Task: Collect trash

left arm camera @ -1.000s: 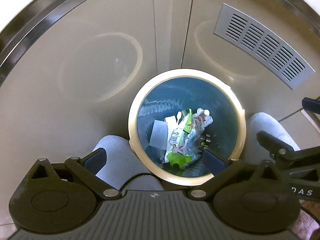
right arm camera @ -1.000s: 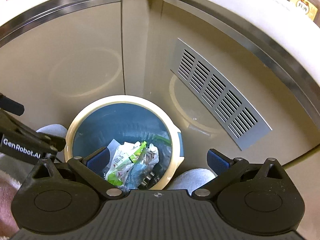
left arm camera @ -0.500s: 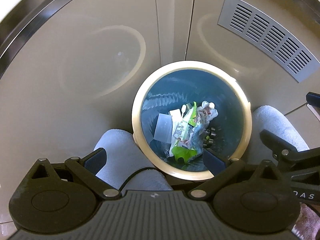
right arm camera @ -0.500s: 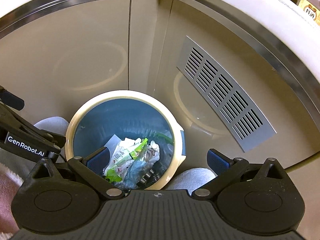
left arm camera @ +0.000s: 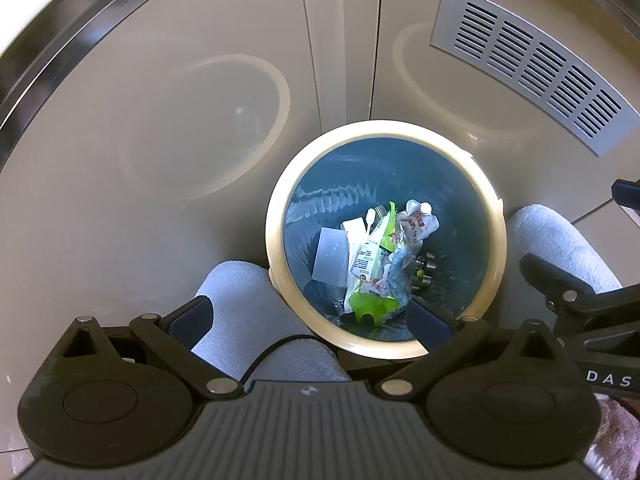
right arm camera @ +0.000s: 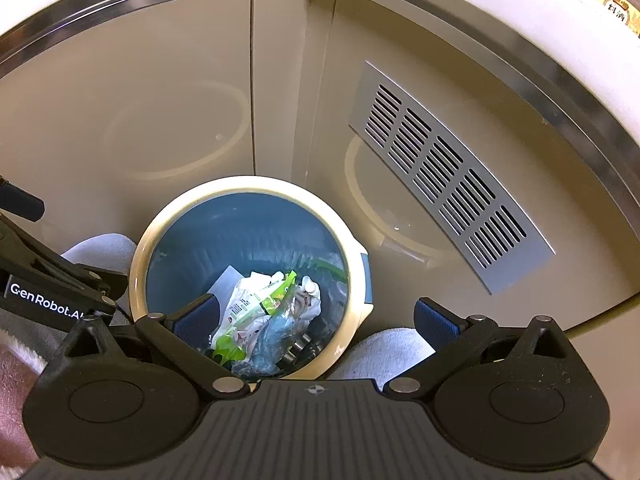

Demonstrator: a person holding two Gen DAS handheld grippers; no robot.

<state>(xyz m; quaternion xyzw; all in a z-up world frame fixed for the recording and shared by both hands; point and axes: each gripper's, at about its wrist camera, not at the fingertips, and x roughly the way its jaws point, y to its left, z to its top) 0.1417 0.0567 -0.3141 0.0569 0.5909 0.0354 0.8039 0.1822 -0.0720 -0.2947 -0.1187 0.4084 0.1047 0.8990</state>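
Right hand-held gripper (right arm camera: 316, 318) view alone shows bottles (right arm camera: 612, 0).

Cream-rimmed blue bin (left arm camera: 276, 240), green-white wrapper (left arm camera: 374, 246)

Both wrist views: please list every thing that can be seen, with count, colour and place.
Round bin with cream rim and blue liner: one, on the floor in the cabinet corner.
Green and white plastic wrapper: one, inside the bin, on top of the pile.
Crumpled white pouch with a cap: one, white with red print, inside the bin.
Pale flat square sheet: one, leaning on the bin's inner wall.
Slotted metal vent grille: one, silver, on the beige cabinet panel.
Light grey fuzzy slippers: two, one on each side of the bin.
Left gripper: black with blue pads, open, empty, above the bin.
Right gripper: black with blue pads, open, empty.
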